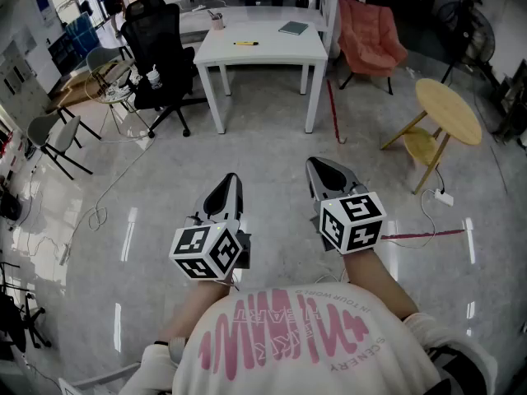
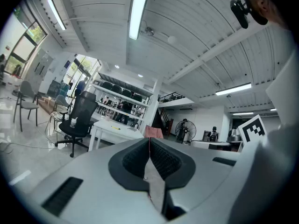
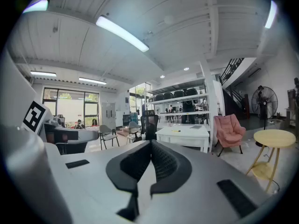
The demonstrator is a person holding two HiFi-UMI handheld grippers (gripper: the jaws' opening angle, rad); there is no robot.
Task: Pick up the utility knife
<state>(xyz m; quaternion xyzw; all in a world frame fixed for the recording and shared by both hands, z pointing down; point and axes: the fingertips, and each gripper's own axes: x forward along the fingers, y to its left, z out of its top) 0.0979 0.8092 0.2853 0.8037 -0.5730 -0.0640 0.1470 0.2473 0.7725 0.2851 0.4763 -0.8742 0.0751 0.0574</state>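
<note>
Currently well back from the white table (image 1: 272,53); utility knife (image 1: 245,43), a thin yellow thing, lies on the tabletop, far from both grippers; left gripper (image 1: 230,179) held level, jaws pressed together, nothing between them; right gripper (image 1: 319,168) tipped slightly down, jaws likewise together and empty; black office chair (image 1: 160,56) left of the table; pink armchair (image 1: 370,44) to its right; round wooden table (image 1: 449,109) nearer, far right.

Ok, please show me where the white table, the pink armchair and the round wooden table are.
white table (image 1: 280,48): head view, on the bare tabletop.
pink armchair (image 1: 377,54): head view, on the seat cushion.
round wooden table (image 1: 449,111): head view, on the middle of its top.
</note>
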